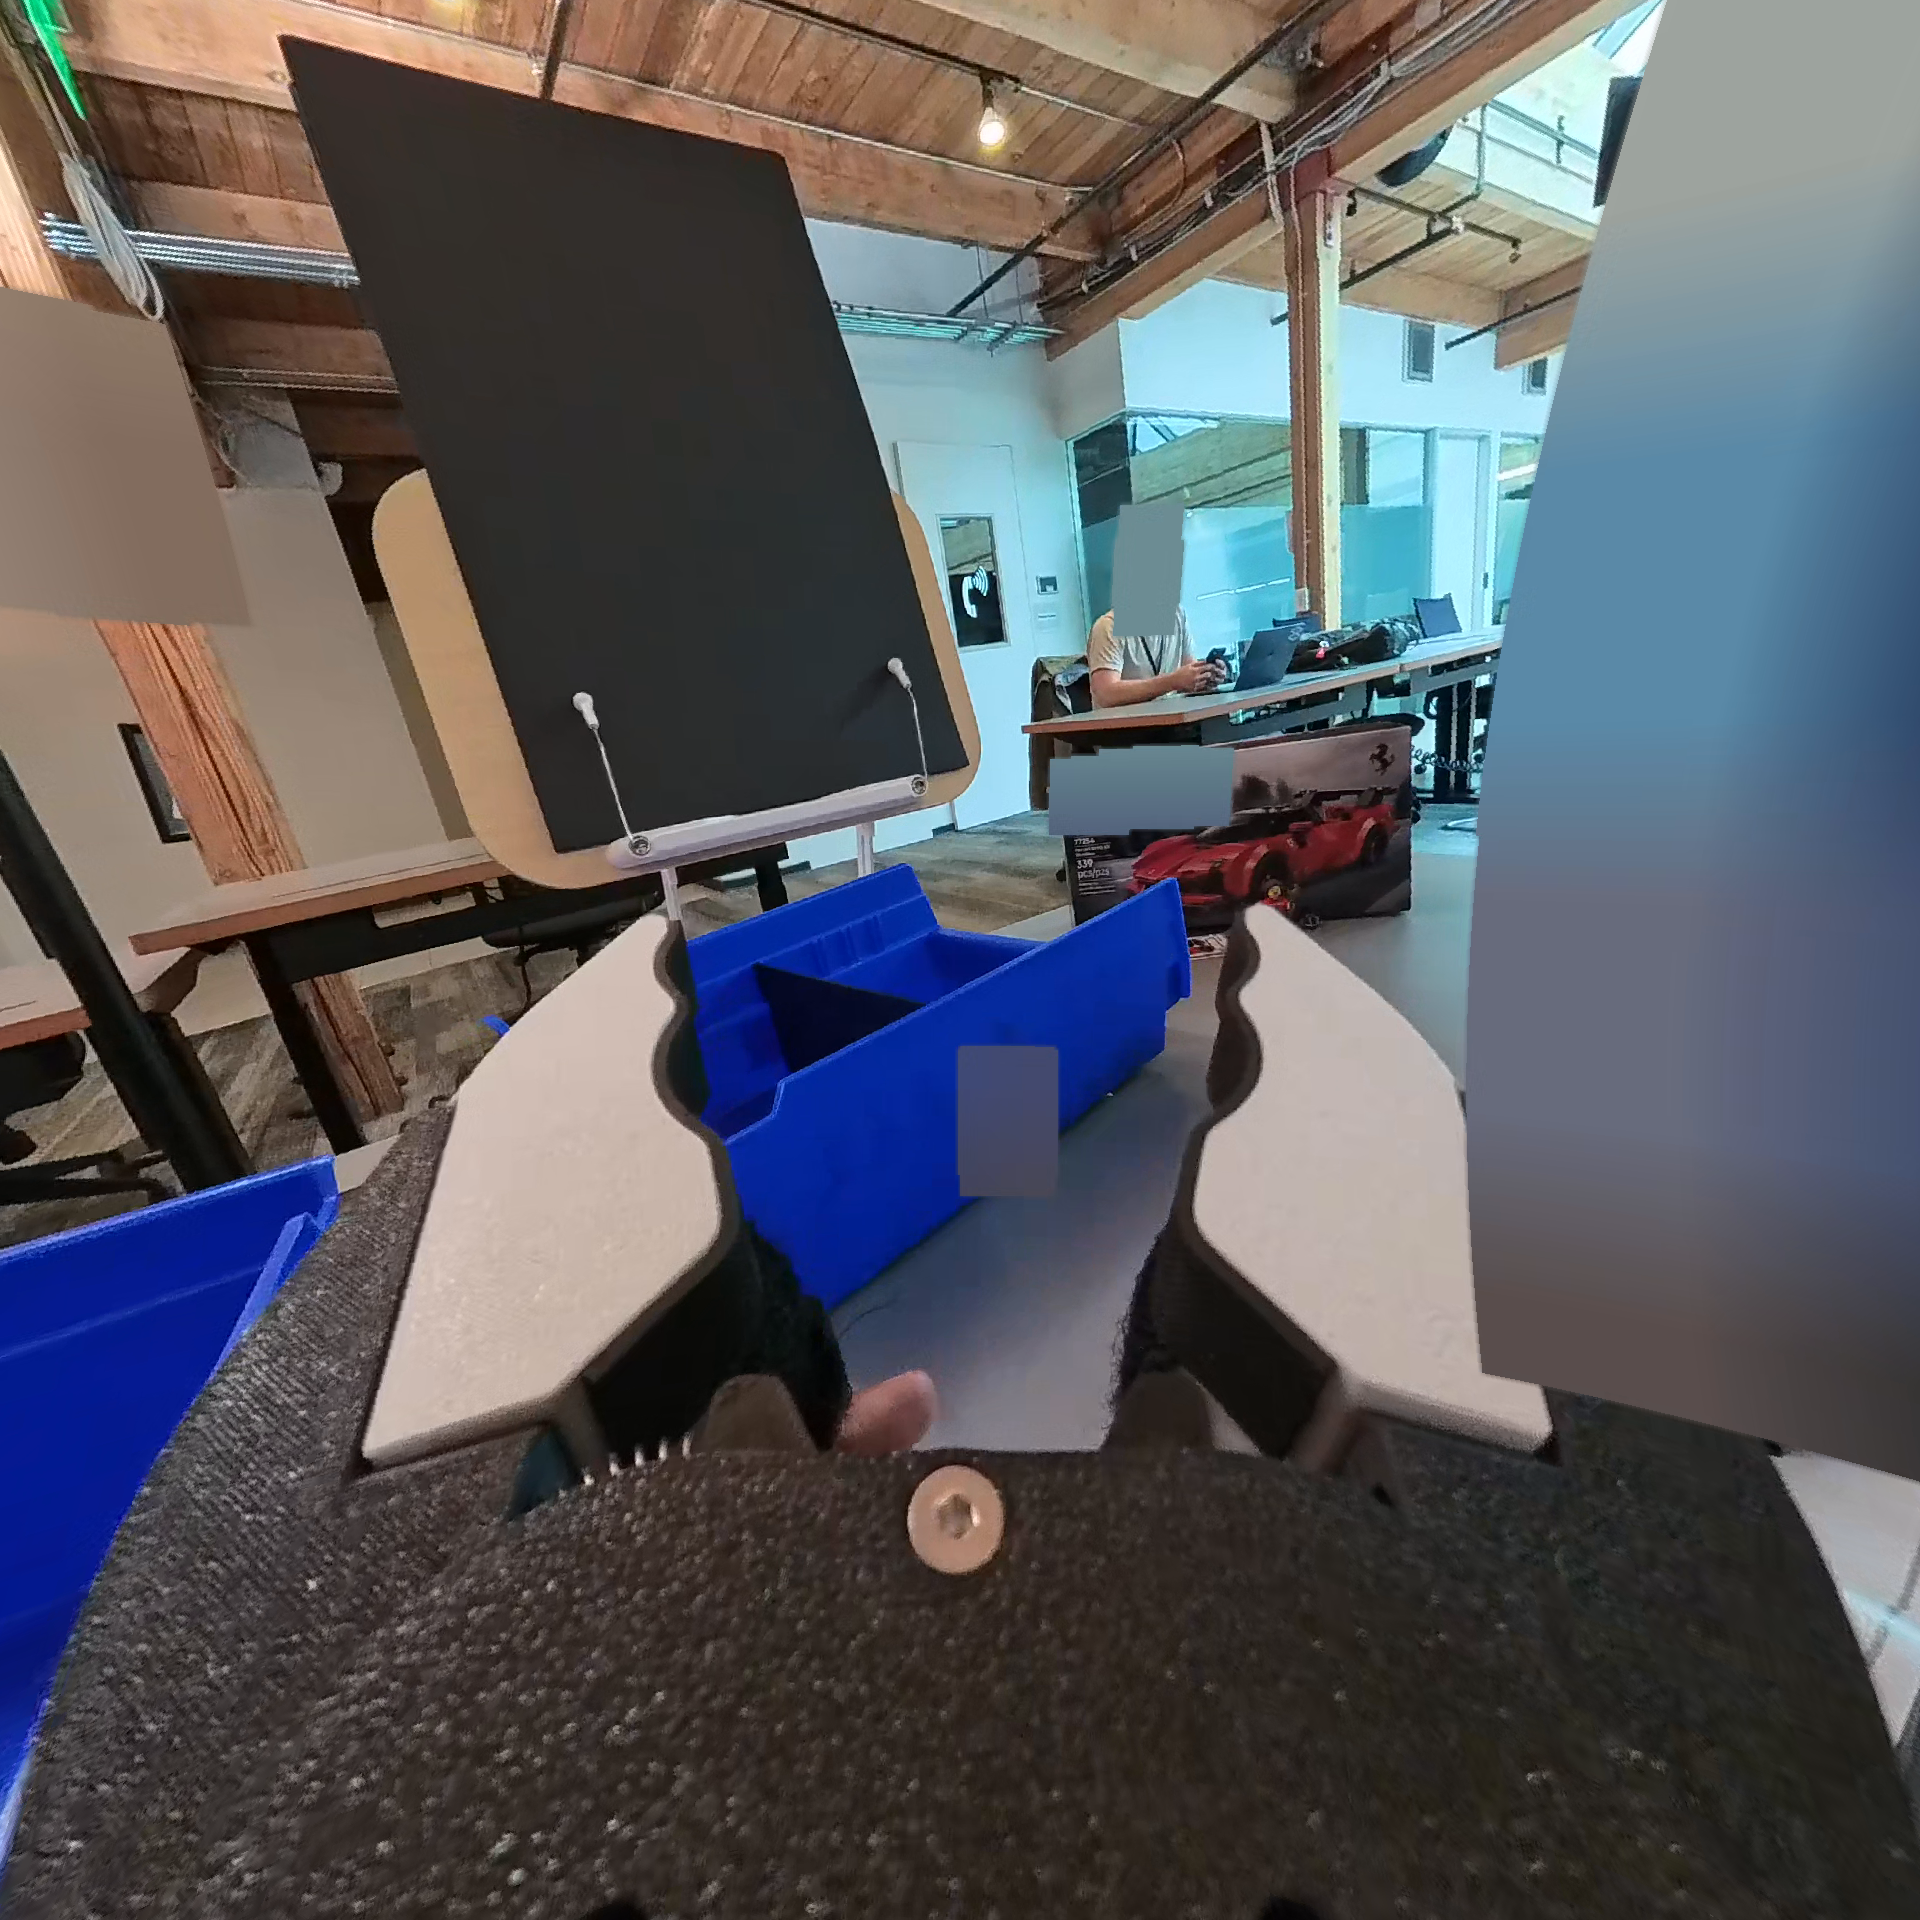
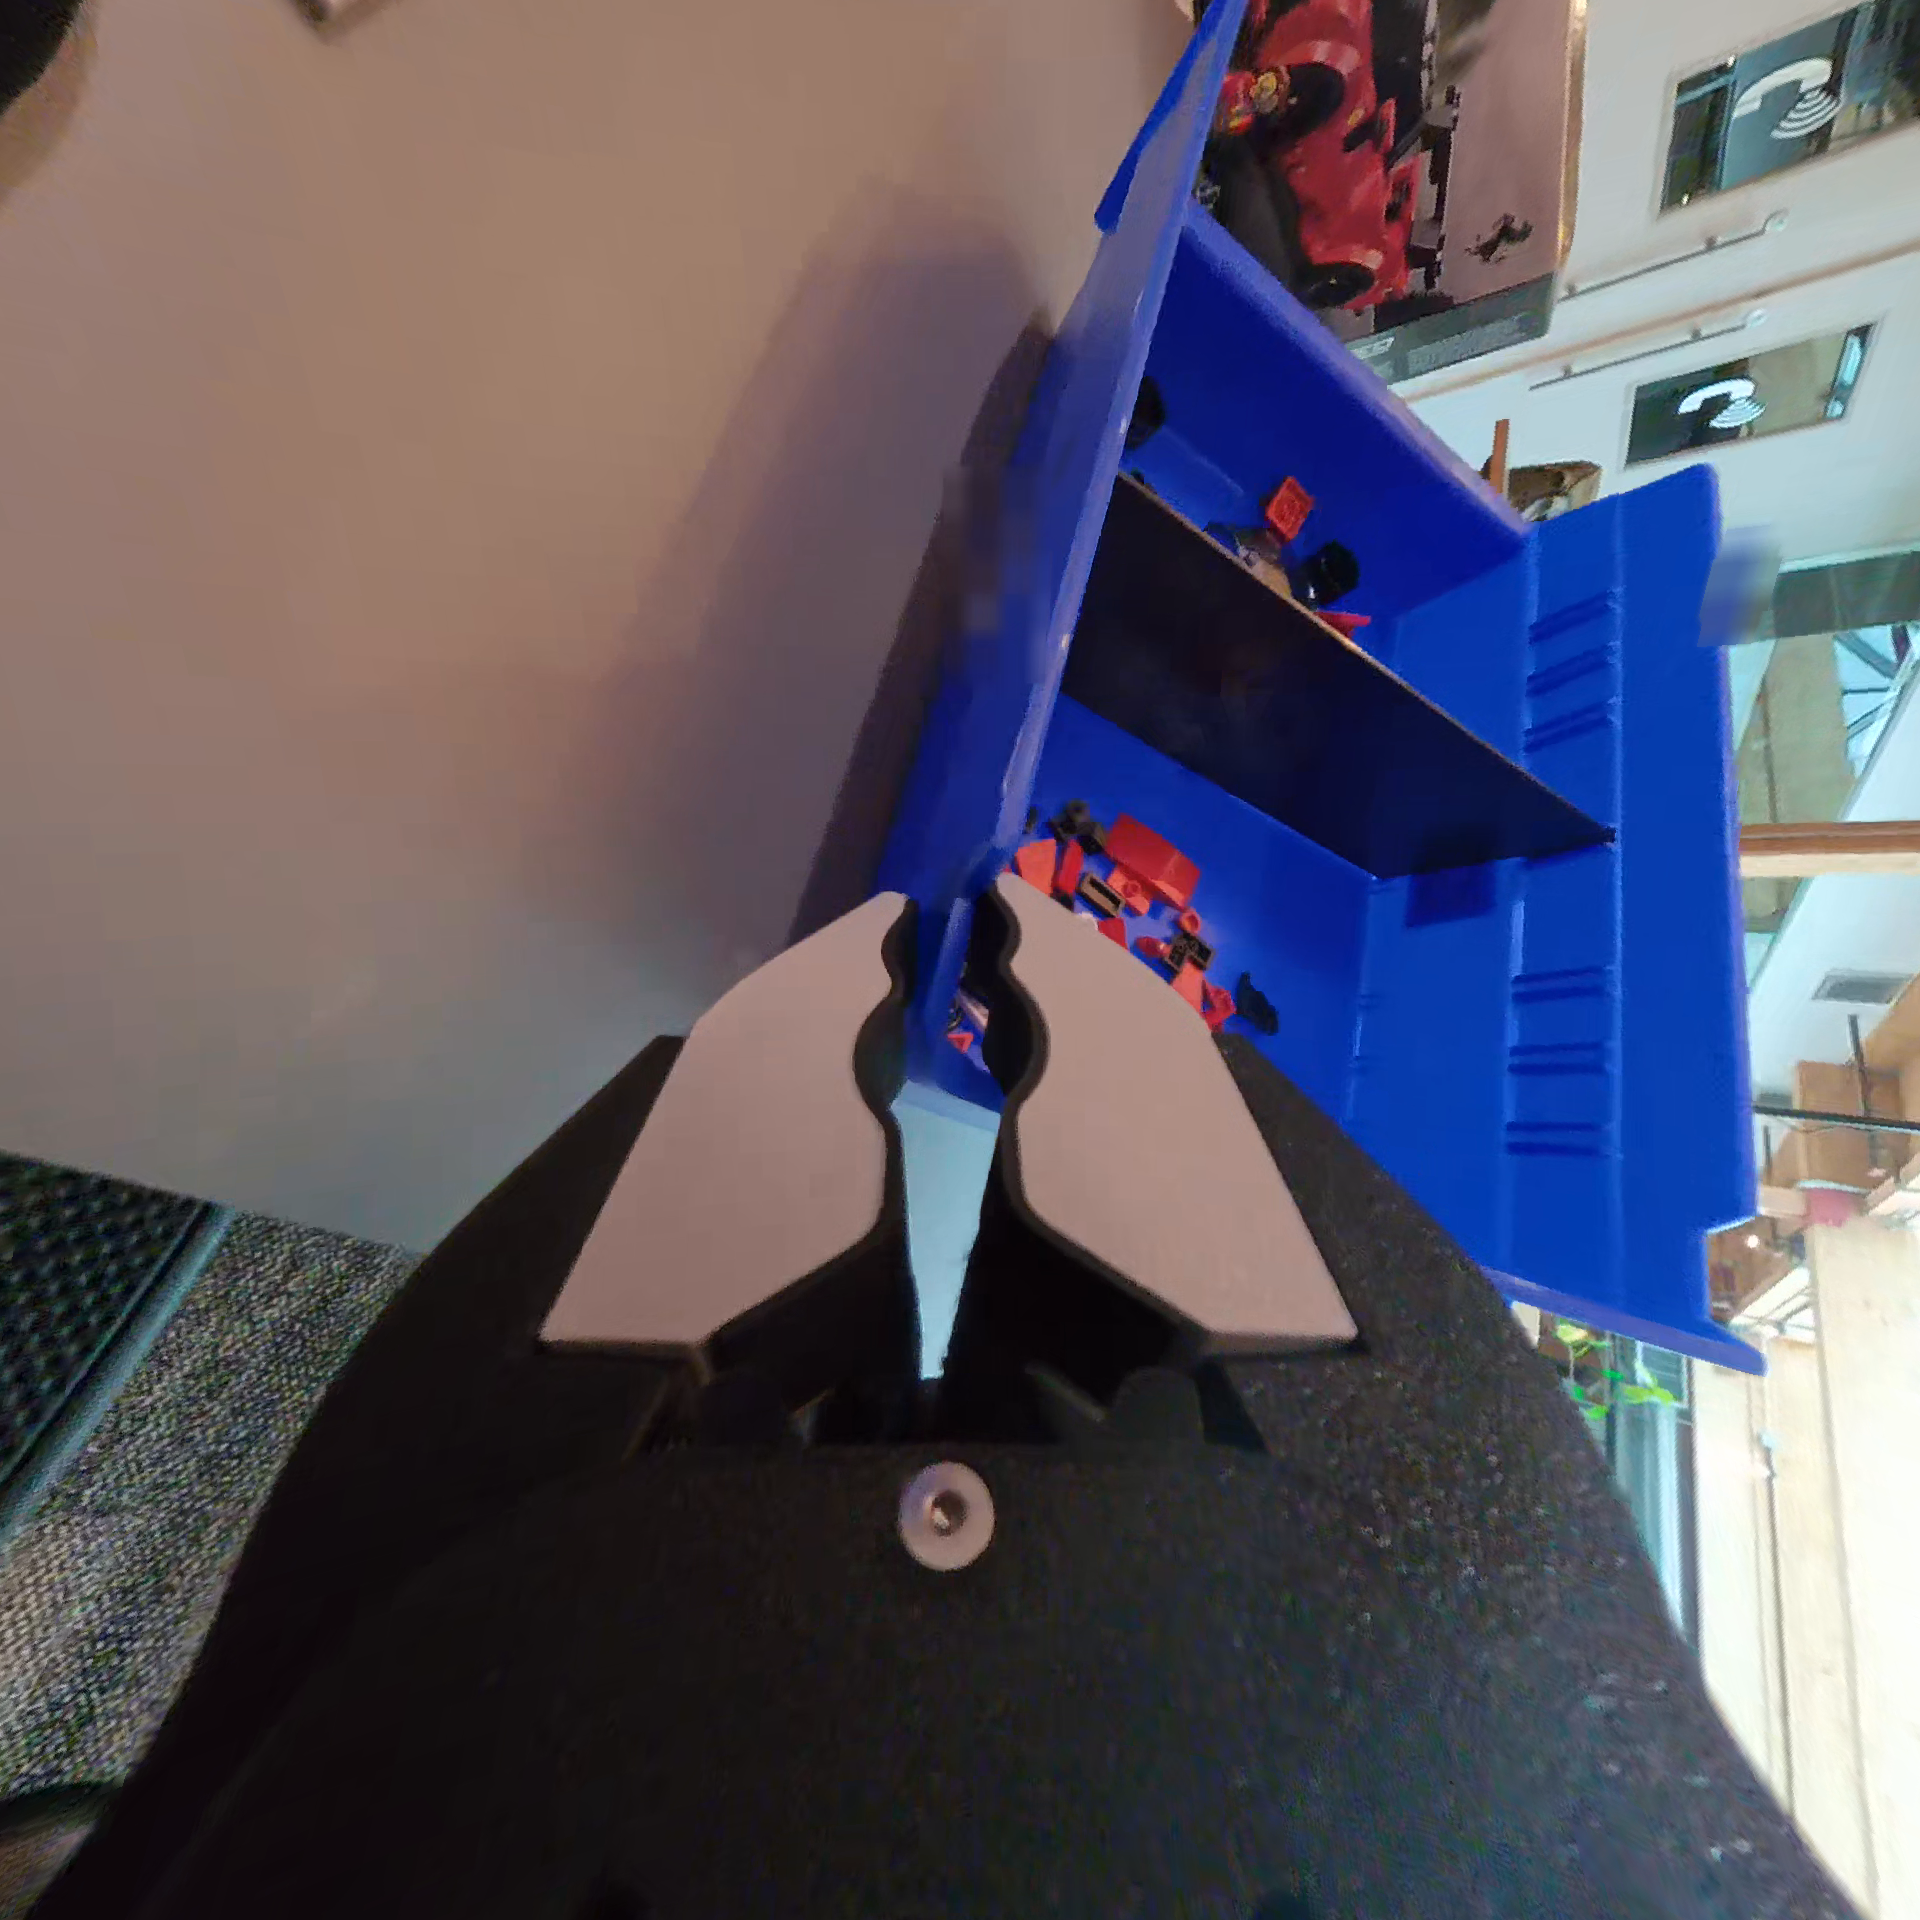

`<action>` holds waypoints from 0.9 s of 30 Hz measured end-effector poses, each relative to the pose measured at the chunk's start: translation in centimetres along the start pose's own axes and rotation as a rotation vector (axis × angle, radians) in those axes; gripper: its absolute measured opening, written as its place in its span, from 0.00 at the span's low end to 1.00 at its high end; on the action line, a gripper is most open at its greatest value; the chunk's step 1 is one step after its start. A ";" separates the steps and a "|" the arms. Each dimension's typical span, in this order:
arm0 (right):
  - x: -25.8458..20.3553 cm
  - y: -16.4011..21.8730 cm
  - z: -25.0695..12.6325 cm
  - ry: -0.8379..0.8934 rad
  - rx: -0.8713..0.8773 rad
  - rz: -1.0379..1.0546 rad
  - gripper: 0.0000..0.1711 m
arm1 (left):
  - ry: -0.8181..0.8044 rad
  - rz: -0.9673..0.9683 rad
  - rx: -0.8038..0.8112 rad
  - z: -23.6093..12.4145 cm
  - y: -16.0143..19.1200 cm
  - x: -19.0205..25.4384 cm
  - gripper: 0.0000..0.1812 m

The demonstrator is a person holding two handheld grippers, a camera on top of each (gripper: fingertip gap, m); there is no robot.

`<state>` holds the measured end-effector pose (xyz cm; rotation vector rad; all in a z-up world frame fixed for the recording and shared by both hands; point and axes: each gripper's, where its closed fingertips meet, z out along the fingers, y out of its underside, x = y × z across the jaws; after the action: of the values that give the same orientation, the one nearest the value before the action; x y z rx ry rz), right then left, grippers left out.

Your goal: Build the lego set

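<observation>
A blue bin point(image 1: 852, 1174) with a black divider point(image 1: 821, 1013) stands on the grey table point(image 1: 1018, 1299). My left gripper point(image 1: 956, 935) is open and empty, held just before the bin's near side. In the right wrist view, which is turned sideways, the bin point(image 2: 1621, 935) holds several small red and black lego pieces point(image 2: 1143, 873) in the near compartment and a few more point(image 2: 1288, 509) beyond the divider point(image 2: 1299, 717). My right gripper point(image 2: 951, 904) is shut on the bin's side wall, one finger inside and one outside.
The lego box point(image 1: 1320, 831) with a red car picture stands behind the bin; it also shows in the right wrist view point(image 2: 1403, 156). A book stand with a black board point(image 1: 644, 468) rises behind. A second blue bin point(image 1: 135, 1382) sits at the left. A person point(image 1: 1138, 665) sits at a far desk.
</observation>
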<state>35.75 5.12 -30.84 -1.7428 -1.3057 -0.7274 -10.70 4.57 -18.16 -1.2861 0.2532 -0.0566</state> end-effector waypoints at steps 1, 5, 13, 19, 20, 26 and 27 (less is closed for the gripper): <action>0.0 0.1 -0.1 0.000 0.006 -0.018 0.06 | 0.001 -0.003 0.005 0.0 0.0 0.0 0.54; -0.1 0.8 -0.6 -0.006 0.038 -0.071 0.06 | 0.011 -0.001 0.007 0.0 0.0 0.4 0.53; 0.0 2.6 -1.8 -0.039 0.142 -0.173 0.07 | 0.018 -0.004 -0.001 -0.2 0.5 0.7 0.53; -0.2 3.9 -2.3 -0.047 0.183 -0.221 0.07 | 0.022 0.002 -0.009 -0.4 0.7 0.8 0.53; -0.2 4.1 -2.3 -0.049 0.187 -0.216 0.07 | 0.024 0.000 -0.009 -0.4 0.7 0.8 0.52; 0.0 5.1 -2.5 -0.040 0.215 -0.240 0.07 | 0.031 -0.016 -0.014 -0.6 1.1 0.9 0.52; 0.0 5.4 -2.5 -0.036 0.220 -0.250 0.07 | 0.033 -0.016 -0.017 -0.6 1.2 0.9 0.52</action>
<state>40.93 2.30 -31.03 -1.4397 -1.5840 -0.6646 -10.05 4.17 -19.56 -1.3048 0.2716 -0.0895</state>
